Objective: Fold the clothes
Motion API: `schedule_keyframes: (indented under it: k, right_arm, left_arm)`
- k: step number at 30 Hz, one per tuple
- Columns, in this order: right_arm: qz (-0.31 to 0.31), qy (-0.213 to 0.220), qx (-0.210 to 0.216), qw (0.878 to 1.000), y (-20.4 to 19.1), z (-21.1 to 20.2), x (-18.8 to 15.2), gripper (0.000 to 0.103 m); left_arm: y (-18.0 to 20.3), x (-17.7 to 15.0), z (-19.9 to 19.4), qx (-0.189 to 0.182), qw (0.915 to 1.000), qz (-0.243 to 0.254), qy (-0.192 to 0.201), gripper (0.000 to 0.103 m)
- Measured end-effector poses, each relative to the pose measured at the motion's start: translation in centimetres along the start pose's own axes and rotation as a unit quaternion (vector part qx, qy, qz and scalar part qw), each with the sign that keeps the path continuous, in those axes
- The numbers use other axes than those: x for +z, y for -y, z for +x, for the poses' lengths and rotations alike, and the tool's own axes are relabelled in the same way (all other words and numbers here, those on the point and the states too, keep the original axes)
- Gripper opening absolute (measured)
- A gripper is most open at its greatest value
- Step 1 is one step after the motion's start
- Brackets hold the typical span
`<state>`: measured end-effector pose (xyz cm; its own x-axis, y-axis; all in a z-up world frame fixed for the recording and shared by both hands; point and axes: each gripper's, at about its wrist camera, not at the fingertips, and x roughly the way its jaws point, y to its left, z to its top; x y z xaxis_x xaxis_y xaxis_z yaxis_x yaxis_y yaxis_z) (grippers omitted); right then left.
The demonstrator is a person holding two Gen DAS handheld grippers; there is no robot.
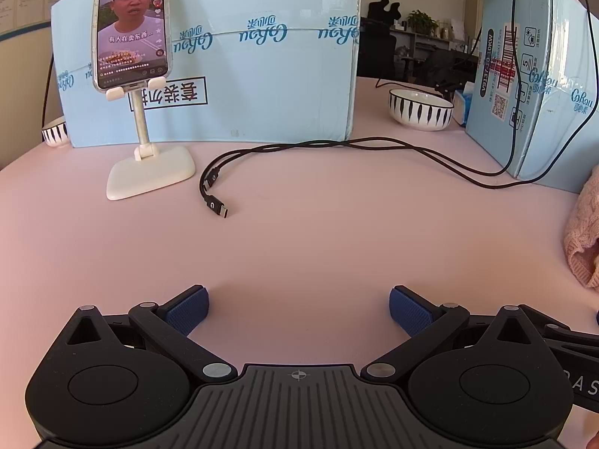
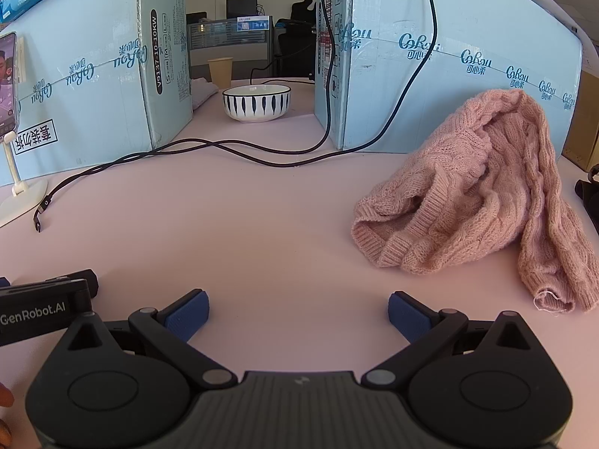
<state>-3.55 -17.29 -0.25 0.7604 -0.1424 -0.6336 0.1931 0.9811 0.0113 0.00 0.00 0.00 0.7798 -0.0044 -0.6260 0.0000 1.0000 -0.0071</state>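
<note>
- At the far left of your left wrist view, a striped bowl (image 1: 55, 133) peeks out beside the big light-blue carton (image 1: 243, 75).
- A phone (image 1: 131, 24) with its screen lit sits upright in a white stand (image 1: 149, 172) just in front of that carton.
- To the right of the stand, two black cables (image 1: 337, 146) run across the pink surface (image 1: 299, 247) — their plug ends lie near the stand's base, and the cables climb away beside the second carton (image 1: 524, 86) on the right.
- Between the two cartons, further back, stands another striped bowl (image 2: 257, 103); behind it in the right wrist view you can see a paper cup (image 2: 220, 71).
- Your left hand-held gripper (image 1: 298, 310) is spread wide, its blue pads (image 1: 189, 314) well apart, with only bare surface between them.
- Your right hand-held gripper (image 2: 298, 312) is just as wide and holds nothing; the side of the left one shows at its left edge, so the two sit close beside each other.
- The pink knitted sweater (image 2: 486, 194) lies crumpled in a heap on the right of the surface — its top leans against the second carton and a sleeve trails toward the near edge.
- The sweater is ahead and to the right of your right hand-held gripper, apart from both; in the left wrist view only its edge shows at the right border.
</note>
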Motion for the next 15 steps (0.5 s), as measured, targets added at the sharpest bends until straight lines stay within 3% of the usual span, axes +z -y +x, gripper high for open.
schedule_keyframes:
  k: [15]
  right_arm:
    - [-0.004,-0.002,-0.004,1.000,0.20,0.00,0.05,0.103]
  left_arm:
    - [-0.16,-0.03,-0.15,0.000,1.0000,0.000,0.001,0.103]
